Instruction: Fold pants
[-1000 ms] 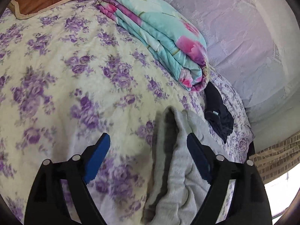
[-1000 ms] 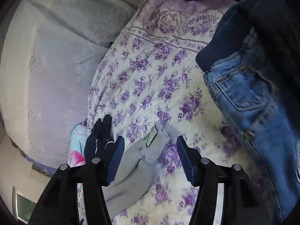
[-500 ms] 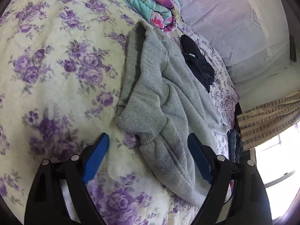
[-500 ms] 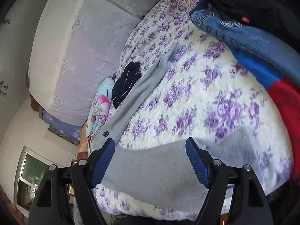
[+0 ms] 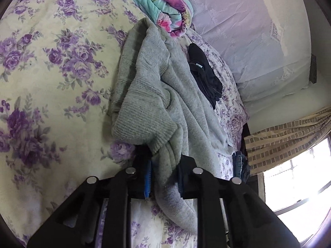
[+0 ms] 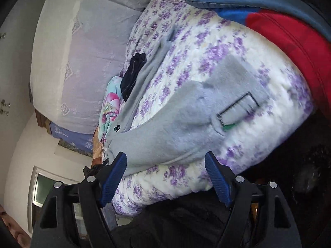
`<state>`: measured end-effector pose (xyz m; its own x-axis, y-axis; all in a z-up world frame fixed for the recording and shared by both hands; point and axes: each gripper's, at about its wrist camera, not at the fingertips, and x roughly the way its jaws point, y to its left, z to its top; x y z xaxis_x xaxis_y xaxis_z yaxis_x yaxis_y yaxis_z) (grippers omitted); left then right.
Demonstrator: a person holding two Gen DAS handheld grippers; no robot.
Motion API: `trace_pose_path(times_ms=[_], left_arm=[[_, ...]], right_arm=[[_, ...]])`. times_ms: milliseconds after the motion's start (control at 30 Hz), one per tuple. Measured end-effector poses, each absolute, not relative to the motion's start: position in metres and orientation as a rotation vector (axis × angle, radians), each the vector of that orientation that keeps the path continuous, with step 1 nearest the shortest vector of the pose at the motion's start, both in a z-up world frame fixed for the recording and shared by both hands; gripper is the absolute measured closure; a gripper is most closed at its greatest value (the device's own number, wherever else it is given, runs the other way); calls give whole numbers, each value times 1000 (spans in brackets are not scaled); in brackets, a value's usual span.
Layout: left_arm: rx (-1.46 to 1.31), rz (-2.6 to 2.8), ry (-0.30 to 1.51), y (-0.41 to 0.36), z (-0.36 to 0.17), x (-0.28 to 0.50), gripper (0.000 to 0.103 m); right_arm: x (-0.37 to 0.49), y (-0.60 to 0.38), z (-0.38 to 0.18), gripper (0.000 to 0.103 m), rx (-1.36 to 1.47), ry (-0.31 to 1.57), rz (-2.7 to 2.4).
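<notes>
The left gripper (image 5: 163,175) has just closed, pinching the pants (image 5: 165,95) beside the quilt (image 5: 165,4); the right gripper (image 6: 165,177), jaws wide, nears their waistband, so folding can begin.

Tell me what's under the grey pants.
The grey pants lie on the floral quilt, which shows all around them. Their top end touches the folded blanket. Whether anything lies beneath the bunched fabric can't be seen.

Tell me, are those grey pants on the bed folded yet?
Not folded. The grey pants lie rumpled and bunched on the floral bedspread, one end pinched in the left claw.
</notes>
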<state>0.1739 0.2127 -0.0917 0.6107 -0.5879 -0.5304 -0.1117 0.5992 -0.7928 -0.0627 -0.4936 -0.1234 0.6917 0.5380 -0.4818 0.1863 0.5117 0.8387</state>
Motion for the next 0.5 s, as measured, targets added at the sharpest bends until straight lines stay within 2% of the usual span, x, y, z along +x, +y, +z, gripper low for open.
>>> trace_pose_path(times_ms=[33,100,133,200,300,333,367,500], left_arm=[[-912,-324,891,214,-91,173,85],[-909,-316,897,214,-90,172,85],[-903,-312,899,214,-89,172,85],[-898,-312,895,216,-87,170,85],[-904,-313,895,218,-86,168,85],[-902,-310,894,218,-86,168,85],[-901,-305,893,218,-84,168,85],[-899,-291,867,225,-64,167,85]], right_arm=[[-62,-496,-132,25,1062,811,234],[-58,-502,-146,32,1111,778,219],[-56,-503,-151,40,1135,761,229],[-49,-506,-158,45,1151,732,242],[-42,-512,-170,66,1176,697,237],[-42,-514,-172,80,1181,689,228],[-39,-515,-169,87,1172,680,230],[6,-517,-109,89,1047,621,334]])
